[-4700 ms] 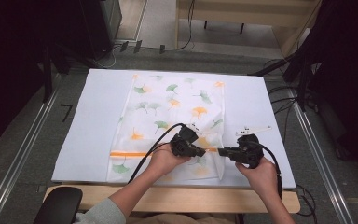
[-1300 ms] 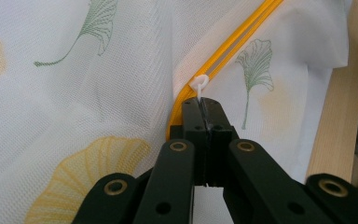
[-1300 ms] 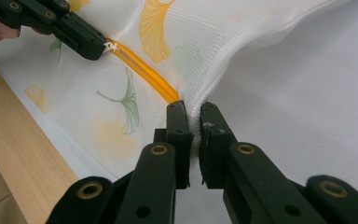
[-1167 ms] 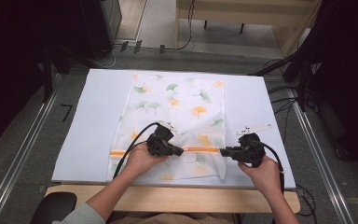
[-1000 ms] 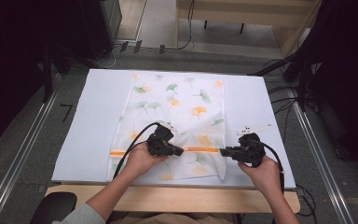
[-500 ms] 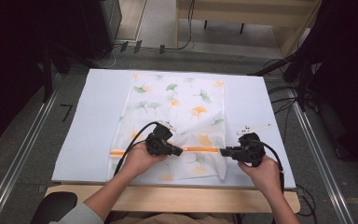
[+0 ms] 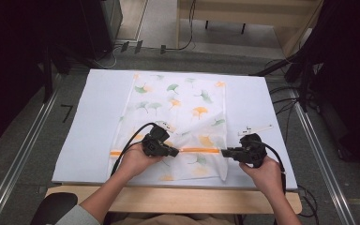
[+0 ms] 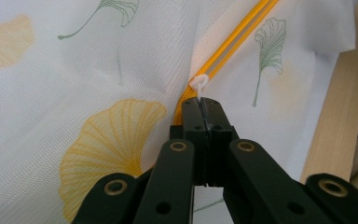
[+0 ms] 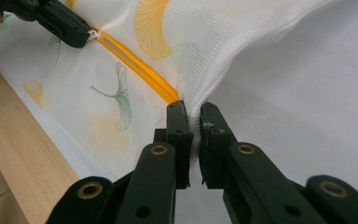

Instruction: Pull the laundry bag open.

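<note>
Orange zipper (image 7: 199, 150) runs level between the tools, left tool (image 8: 200, 103) clenched on its white pull (image 8: 198, 84), right tool (image 9: 189, 111) pinching the mesh bag's (image 7: 183, 101) end.

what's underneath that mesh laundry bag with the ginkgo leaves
The mesh bag lies flat on a white sheet covering the table, whose wooden edge shows in front. What lies directly beneath or inside the bag is hidden.

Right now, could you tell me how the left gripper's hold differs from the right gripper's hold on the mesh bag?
The left gripper pinches the small white zipper pull, jaws fully together; the right gripper clamps a fold of the mesh bag at its edge, jaws slightly apart around the cloth. The left sits midway along the orange zipper, the right at its end. Both are shut.
</note>
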Motion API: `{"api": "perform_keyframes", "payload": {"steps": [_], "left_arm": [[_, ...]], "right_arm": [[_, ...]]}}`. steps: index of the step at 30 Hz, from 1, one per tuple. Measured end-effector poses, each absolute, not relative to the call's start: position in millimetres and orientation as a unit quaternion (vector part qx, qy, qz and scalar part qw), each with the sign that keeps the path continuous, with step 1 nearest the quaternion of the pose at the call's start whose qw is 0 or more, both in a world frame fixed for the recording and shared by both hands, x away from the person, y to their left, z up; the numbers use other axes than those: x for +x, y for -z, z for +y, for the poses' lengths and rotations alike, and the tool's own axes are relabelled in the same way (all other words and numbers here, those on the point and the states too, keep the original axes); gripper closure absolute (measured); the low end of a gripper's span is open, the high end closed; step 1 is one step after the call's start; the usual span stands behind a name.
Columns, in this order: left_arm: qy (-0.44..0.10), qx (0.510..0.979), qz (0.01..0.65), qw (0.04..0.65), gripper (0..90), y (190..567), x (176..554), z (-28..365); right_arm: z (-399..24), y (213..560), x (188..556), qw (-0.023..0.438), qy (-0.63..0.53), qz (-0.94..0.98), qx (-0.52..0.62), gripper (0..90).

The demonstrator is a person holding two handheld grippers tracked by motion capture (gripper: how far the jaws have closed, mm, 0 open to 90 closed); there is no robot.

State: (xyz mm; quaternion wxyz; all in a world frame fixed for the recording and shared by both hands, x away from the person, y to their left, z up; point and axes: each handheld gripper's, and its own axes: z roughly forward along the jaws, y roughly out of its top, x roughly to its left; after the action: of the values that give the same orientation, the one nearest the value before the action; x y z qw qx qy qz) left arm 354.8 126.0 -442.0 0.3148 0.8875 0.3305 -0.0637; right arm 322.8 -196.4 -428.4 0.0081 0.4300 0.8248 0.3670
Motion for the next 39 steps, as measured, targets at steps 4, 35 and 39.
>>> {"api": "perform_keyframes", "payload": {"steps": [4,35,39], "left_arm": [[0.046,0.892,0.331,0.305,90.0,443,355,128],[0.057,0.877,0.371,0.299,90.0,442,353,166],[0.059,0.875,0.376,0.301,90.0,442,352,169]], "right_arm": [[-197,429,323,0.009,-0.367,0.825,0.430,85.5],[-202,428,327,0.007,-0.363,0.827,0.430,85.5],[-200,428,329,0.008,-0.361,0.830,0.426,85.6]]}}
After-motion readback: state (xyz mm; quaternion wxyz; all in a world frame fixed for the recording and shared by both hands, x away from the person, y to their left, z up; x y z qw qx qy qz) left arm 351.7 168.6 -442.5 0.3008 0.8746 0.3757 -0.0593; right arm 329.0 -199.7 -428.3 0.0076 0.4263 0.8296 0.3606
